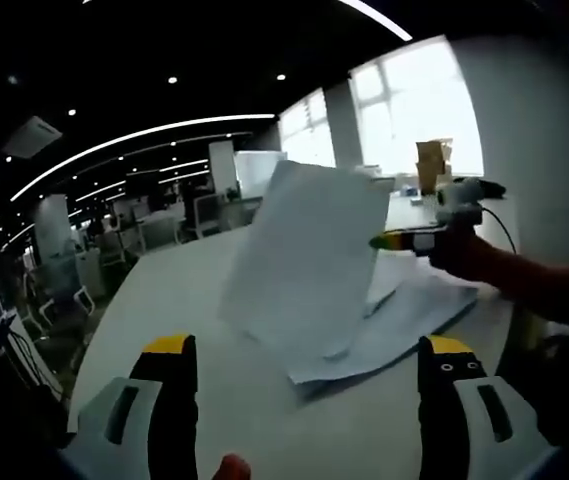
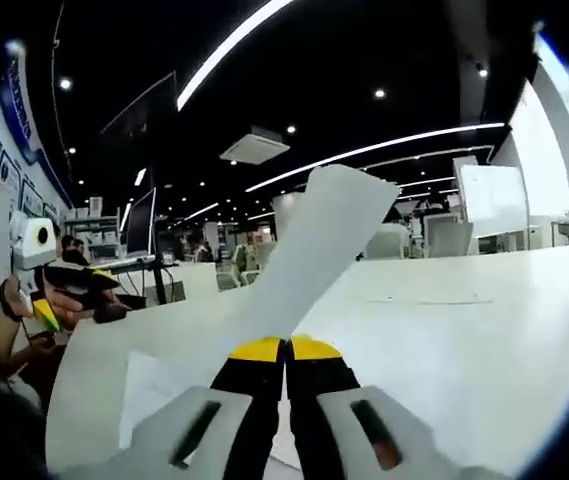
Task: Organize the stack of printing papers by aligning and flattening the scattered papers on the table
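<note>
**Q:** While the right gripper point(image 2: 286, 350) has its yellow-tipped black jaws clenched on one thin white sheet of printing paper point(image 2: 316, 250), where does the rest of the paper lie?

**A:** The held sheet stands lifted off the broad white desk point(image 2: 464, 320); in the left gripper view the same sheet point(image 1: 304, 255) hangs tilted, pinched at one edge by the right gripper point(image 1: 404, 240). Beneath it a loose fan of flat white sheets point(image 1: 404, 320) lies on the desk point(image 1: 184, 300), edges plainly not squared with one another.

**Q:** And the left gripper?

**A:** The left gripper point(image 1: 309, 375) has its jaws released, spread wide and grasping nothing, low over the near part of the desk and apart from the papers.

**Q:** How far along is the task?

**A:** Judged early to middle: one sheet is in the air, the fan is unaligned, and no squared stack can be seen. Setting down the sheet, aligning the edges and flattening appear to be left.

**Q:** What of the surroundings?

**A:** The desk surface is smooth, pale and matt. Beyond it is an open office with a dark ceiling, curved white strip lights point(image 1: 154, 135), bright windows point(image 1: 419, 110), chairs and monitors.
</note>
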{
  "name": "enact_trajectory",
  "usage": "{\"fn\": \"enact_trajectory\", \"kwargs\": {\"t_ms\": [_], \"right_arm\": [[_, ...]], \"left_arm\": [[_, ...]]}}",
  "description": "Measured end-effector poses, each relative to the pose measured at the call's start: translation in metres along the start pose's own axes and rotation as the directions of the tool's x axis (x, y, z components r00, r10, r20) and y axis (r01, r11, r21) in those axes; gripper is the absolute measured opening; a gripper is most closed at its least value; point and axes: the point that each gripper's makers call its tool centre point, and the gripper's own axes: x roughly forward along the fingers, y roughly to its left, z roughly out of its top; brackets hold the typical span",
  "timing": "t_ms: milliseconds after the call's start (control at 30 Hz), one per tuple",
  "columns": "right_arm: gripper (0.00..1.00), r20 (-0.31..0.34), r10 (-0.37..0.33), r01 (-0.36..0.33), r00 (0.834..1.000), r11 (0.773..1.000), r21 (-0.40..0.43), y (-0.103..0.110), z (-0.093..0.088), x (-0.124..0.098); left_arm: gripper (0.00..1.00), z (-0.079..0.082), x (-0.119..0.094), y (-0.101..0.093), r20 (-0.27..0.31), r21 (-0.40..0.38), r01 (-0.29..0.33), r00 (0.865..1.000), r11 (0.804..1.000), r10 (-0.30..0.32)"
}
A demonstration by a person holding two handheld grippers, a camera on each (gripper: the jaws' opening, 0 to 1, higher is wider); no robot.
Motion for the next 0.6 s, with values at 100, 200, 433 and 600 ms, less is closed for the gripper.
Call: {"fn": "enact_trajectory", "kwargs": {"t_ms": [100,200,433,600], "right_arm": [[0.00,0.020,0.006,-0.006,1.000,1.000,0.003,0.001,0.004,0.000],[0.00,0.052,0.012,-0.012,0.999,1.000,0.003,0.002,0.010,-0.002],[0.00,0.150,0.049,-0.050,0.987,0.999,0.001,0.009,0.029,-0.008],[0.00,0.170,0.054,-0.055,0.984,0.998,-0.001,0.011,0.034,-0.009]], "left_arm": [[0.94,-0.001,0.001,-0.001,-0.003,0.001,0.002,1.000,1.000,-0.002],[0.94,-0.001,0.002,-0.001,-0.006,0.000,0.003,1.000,1.000,-0.003],[0.94,0.000,0.003,-0.001,-0.007,0.007,0.005,1.000,1.000,-0.005],[0.94,0.001,0.002,-0.001,-0.006,0.009,0.005,1.000,1.000,-0.005]]}}
